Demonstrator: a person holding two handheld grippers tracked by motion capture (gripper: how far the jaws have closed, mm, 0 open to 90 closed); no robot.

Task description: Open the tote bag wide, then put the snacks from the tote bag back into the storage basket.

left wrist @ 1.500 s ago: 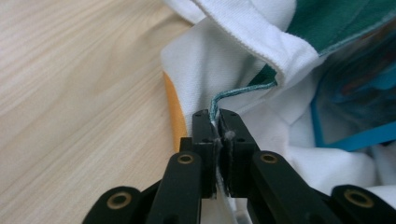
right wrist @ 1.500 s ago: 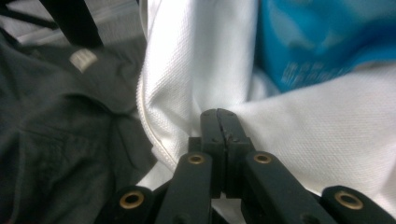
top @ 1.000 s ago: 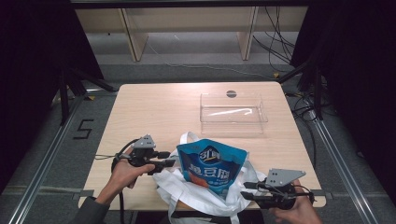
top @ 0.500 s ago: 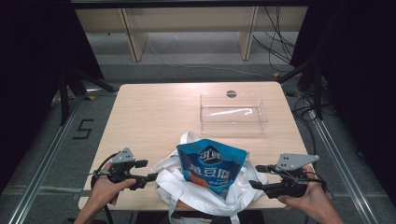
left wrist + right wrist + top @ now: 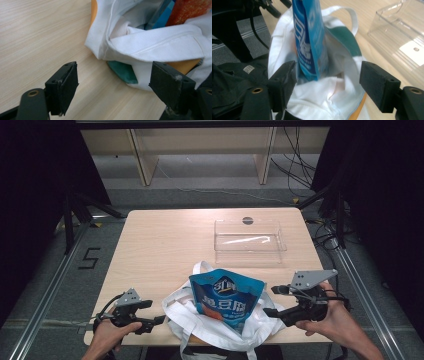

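White tote bag point(image 5: 210, 320), soft and floppy around a stiff blue pouch point(image 5: 226, 299), lifts best by its handles; left gripper point(image 5: 159, 319) and right gripper point(image 5: 270, 311), jaws just opened wide, hold nothing

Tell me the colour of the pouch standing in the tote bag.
Blue pouch, white lettering; clearest in the high view.

Light wooden table point(image 5: 165, 245), white tote bag point(image 5: 210, 327), clear plastic tray point(image 5: 250, 236)

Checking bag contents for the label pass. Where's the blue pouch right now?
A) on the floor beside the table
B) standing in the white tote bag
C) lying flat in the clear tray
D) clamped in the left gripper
B: the blue pouch stands upright out of the white tote bag, apart from the clear tray.
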